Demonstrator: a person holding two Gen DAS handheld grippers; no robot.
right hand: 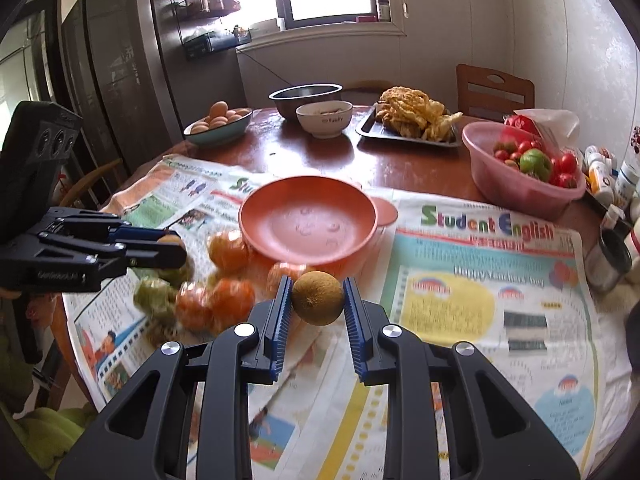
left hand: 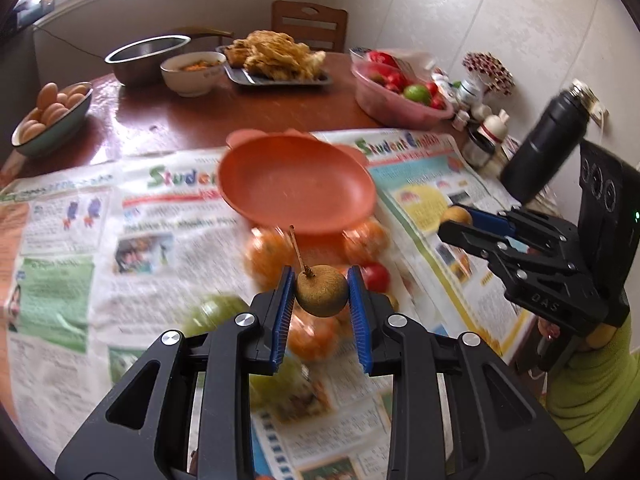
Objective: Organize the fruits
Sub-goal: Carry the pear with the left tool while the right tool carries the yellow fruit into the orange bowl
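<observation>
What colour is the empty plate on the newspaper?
The plate is orange-red, a terracotta tone; it shows best in the right wrist view.

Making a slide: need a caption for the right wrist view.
Right gripper clamps a round brown fruit above loose oranges, facing an empty orange plastic plate.

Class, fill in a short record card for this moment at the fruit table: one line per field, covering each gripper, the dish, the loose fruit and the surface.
left gripper: shut on a brown fruit with stem
right gripper: shut on a brown fruit without stem
orange dish: holds no fruit, on the newspaper
loose fruit: oranges and green fruit lie on the newspaper, beside the dish
pink basin: red and green fruit, farther back on the table
</observation>
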